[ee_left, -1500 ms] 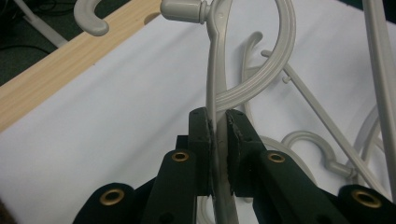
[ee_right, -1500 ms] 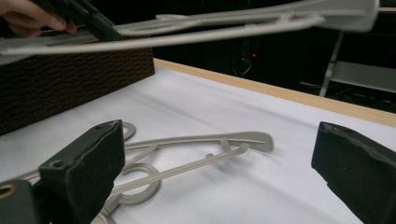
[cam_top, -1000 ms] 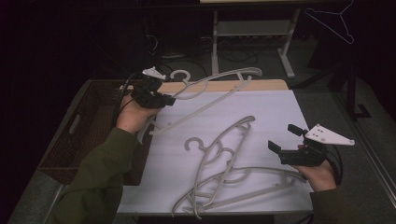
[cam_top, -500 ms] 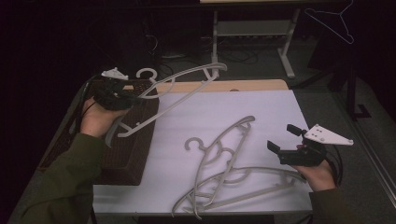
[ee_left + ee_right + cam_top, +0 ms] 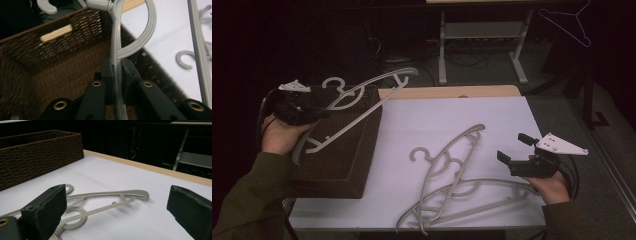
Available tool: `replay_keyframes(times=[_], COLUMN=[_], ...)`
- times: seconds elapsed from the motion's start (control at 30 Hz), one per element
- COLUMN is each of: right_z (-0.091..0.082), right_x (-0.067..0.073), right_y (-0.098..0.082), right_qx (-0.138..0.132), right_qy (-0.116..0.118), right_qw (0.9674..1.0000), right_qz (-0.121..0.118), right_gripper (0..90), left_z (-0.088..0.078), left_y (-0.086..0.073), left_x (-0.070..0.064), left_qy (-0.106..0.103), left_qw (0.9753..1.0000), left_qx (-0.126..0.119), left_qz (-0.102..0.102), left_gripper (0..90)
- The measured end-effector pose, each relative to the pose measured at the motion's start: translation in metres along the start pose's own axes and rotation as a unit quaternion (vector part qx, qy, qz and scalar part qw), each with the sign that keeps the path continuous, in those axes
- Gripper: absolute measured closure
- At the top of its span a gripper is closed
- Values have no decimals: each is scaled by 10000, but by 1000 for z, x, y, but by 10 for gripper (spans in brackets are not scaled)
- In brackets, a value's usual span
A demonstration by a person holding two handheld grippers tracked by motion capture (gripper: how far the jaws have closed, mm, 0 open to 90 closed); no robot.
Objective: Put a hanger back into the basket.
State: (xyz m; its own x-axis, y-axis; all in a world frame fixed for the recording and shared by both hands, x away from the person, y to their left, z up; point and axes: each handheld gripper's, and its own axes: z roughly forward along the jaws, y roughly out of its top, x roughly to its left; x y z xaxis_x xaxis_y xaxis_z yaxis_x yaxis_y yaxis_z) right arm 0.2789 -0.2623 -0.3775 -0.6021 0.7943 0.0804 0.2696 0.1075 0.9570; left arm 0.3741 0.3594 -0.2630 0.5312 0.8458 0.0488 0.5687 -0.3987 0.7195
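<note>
My left gripper (image 5: 319,114) is shut on a grey plastic hanger (image 5: 362,95) and holds it tilted above the brown woven basket (image 5: 337,165) at the table's left. In the left gripper view its pads (image 5: 109,75) pinch the hanger's thin bar (image 5: 116,50) over the basket's inside (image 5: 62,50). Two more grey hangers (image 5: 452,160) (image 5: 472,192) lie crossed on the white table cover. My right gripper (image 5: 513,147) rests open at the right, beside those hangers. Between its wide jaws, the right gripper view shows a hanger (image 5: 107,195) lying flat, untouched.
The white cover (image 5: 452,120) leaves a wooden strip (image 5: 452,92) bare along the far edge. A metal frame (image 5: 482,35) stands behind the table, and a wire hanger (image 5: 569,22) hangs at the top right. The basket's wall (image 5: 37,152) rises left of my right gripper.
My left hand has carried the grey hanger leftward, from the basket's far right corner to above the basket. The right hand and the hangers on the table have stayed put.
</note>
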Motion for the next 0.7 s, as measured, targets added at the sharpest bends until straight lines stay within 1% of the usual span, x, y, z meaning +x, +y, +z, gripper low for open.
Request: replay_keyframes(times=[0.03, 0.07, 0.1, 0.13, 0.2, 0.3, 0.4, 0.47, 0.57, 0.7], right_z=[0, 0, 0, 1, 1, 2, 2, 3, 2, 2], right_x=[0, 0, 0, 0, 1, 1, 1, 1, 1, 1], right_y=[0, 0, 0, 0, 0, 0, 0, 0, 0, 0], right_qx=[0, -3, -3, -3, 5, 10, 19, 20, 19, 19], right_qy=[0, 0, 0, 2, 0, -5, -10, -10, -24, -30], right_qw=[10000, 10000, 10000, 10000, 10000, 10000, 10000, 10000, 10000, 10000], right_qz=[0, -12, -12, -12, -14, -8, -23, -20, -26, -24], right_gripper=[21, 21, 21, 21, 21, 21, 21, 21, 21, 21], left_z=[0, -4, -4, -7, -8, -13, -15, -15, -17, -16], left_y=[0, -8, -8, -14, -16, -29, -36, -38, -45, -55], left_x=[0, 9, 9, 17, 19, 31, 38, 40, 47, 57], left_qy=[0, 45, 45, 111, 137, 186, 259, 293, 349, 473], left_qw=[10000, 10000, 10000, 9999, 9999, 9997, 9995, 9994, 9991, 9982], left_qx=[0, -1, -1, 23, 49, 54, 99, 123, 164, 209], left_qz=[0, -66, -66, -73, -76, -154, -147, -138, -182, -294], left_gripper=[818, 818, 818, 818, 818, 818, 819, 819, 818, 819])
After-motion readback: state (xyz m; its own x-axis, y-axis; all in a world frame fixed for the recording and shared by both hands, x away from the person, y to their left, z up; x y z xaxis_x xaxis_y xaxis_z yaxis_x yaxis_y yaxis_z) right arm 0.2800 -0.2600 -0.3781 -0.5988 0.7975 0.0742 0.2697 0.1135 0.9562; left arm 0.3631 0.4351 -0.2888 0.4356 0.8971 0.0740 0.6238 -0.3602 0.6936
